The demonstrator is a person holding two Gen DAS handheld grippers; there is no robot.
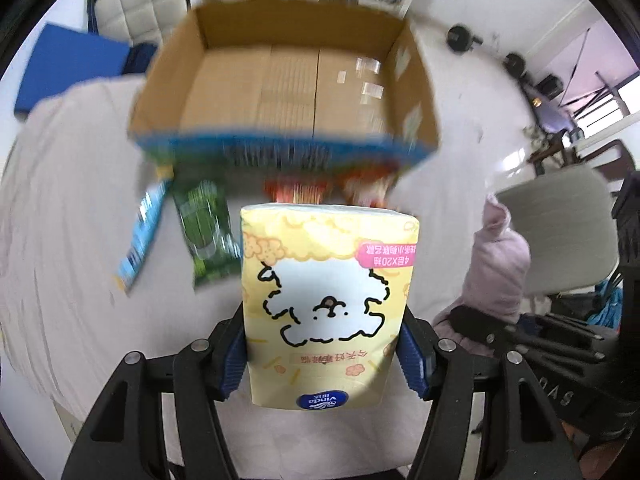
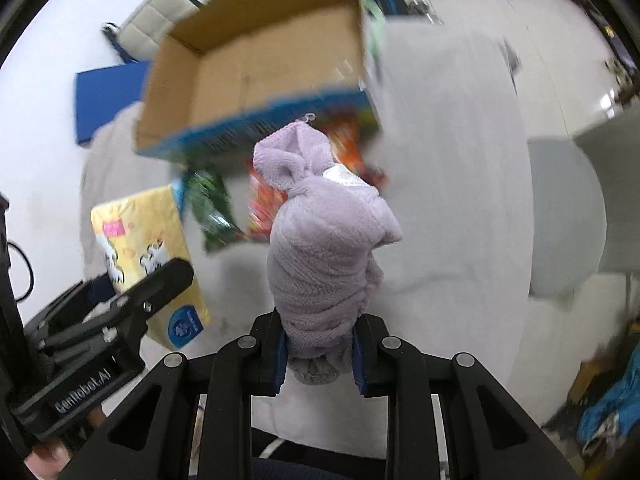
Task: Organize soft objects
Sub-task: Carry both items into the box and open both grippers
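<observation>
— Above the cloth-covered worktop (image 1: 72,208), what is held?
— A yellow tissue pack (image 1: 326,304) is clamped by the left hand-held gripper (image 1: 322,356); a lilac towel (image 2: 324,248) is pinched by the right hand-held gripper (image 2: 320,354).
— Beyond them?
— An open cardboard box (image 1: 288,80) and snack packets (image 1: 204,232) are noted.

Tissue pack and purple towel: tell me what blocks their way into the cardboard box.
Nothing visible does. The tissue pack in the left claw and purple towel in the right claw face the open cardboard box; its interior looks empty.
</observation>
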